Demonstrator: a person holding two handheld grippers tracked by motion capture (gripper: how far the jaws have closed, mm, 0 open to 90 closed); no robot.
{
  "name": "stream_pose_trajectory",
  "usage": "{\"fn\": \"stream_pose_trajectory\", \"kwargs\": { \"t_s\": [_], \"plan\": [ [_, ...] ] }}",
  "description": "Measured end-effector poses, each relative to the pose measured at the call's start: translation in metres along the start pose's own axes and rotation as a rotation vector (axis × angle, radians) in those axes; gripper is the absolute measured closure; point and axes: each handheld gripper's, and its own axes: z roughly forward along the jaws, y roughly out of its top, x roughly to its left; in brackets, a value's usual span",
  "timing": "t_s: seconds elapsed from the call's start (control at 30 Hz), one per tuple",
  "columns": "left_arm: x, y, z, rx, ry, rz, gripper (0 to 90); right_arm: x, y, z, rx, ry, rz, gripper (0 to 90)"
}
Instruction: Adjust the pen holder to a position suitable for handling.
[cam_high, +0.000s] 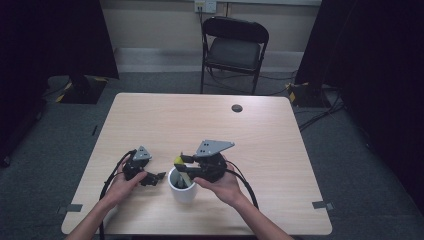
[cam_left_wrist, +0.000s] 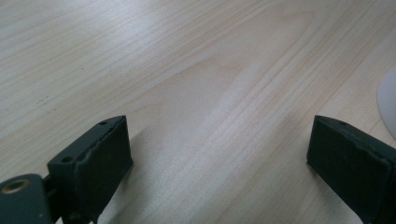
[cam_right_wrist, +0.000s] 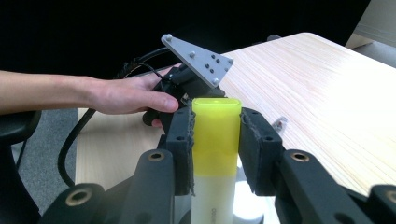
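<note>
On the light wooden table (cam_high: 260, 130) stands a white cup (cam_high: 183, 191). Just left of the cup, the left gripper (cam_high: 156, 177) rests with jaws spread, nothing between. Above the cup, the right gripper (cam_right_wrist: 217, 140) pinches a yellow marker (cam_right_wrist: 216, 140).

A recording lab: bare wooden table (cam_high: 260, 130), black curtains (cam_high: 50, 40), folding chair (cam_high: 234, 50), floor cables (cam_high: 320, 115).

Both forearms come in from the near edge of the table. The left hand (cam_high: 121, 184) rests low on the tabletop, its left gripper (cam_high: 154, 177) lying nearly level and pointing toward the other hand, jaws spread wide with nothing between them. The right hand (cam_high: 223, 186) carries the right gripper (cam_high: 183, 165) higher, aimed leftward, its jaws closed on a yellow-capped marker (cam_right_wrist: 216, 140).
</note>
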Motion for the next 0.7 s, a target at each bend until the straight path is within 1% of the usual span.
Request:
{"fn": "stream_pose_trajectory", "kwargs": {
  "t_s": [0.17, 0.2, 0.27, 0.3, 0.37, 0.5, 0.53, 0.6, 0.7],
  "plan": [
    [0.0, 0.0, 0.0, -0.001, -0.004, -0.006, 5.7, 0.001, -0.003, -0.006, 0.008, -0.001, 0.0, 67.4],
    [0.0, 0.0, 0.0, 0.0, 0.0, 0.001, 5.8, 0.001, -0.004, -0.007, 0.006, 0.0, -0.001, 67.4],
    [0.0, 0.0, 0.0, 0.0, 0.0, 0.0, 5.7, 0.003, -0.006, -0.008, 0.009, 0.003, 0.001, 67.3],
    [0.0, 0.0, 0.0, -0.002, -0.004, -0.007, 5.7, 0.004, -0.007, -0.008, 0.013, 0.005, -0.001, 67.4],
    [0.0, 0.0, 0.0, 0.0, 0.0, 0.001, 5.8, 0.006, -0.009, -0.007, 0.022, 0.012, -0.007, 67.3],
    [0.0, 0.0, 0.0, -0.002, -0.004, -0.007, 5.7, 0.007, -0.011, -0.004, 0.033, 0.022, -0.007, 67.3],
    [0.0, 0.0, 0.0, 0.0, -0.003, 0.0, 5.7, 0.007, -0.012, -0.003, 0.035, 0.025, -0.006, 67.3],
    [0.0, 0.0, 0.0, 0.0, 0.0, 0.001, 5.7, 0.007, -0.013, -0.001, 0.041, 0.028, -0.009, 67.3],
    [0.0, 0.0, 0.0, 0.0, 0.0, 0.001, 5.8, 0.007, -0.015, 0.003, 0.047, 0.03, -0.002, 67.3]
  ]
}}
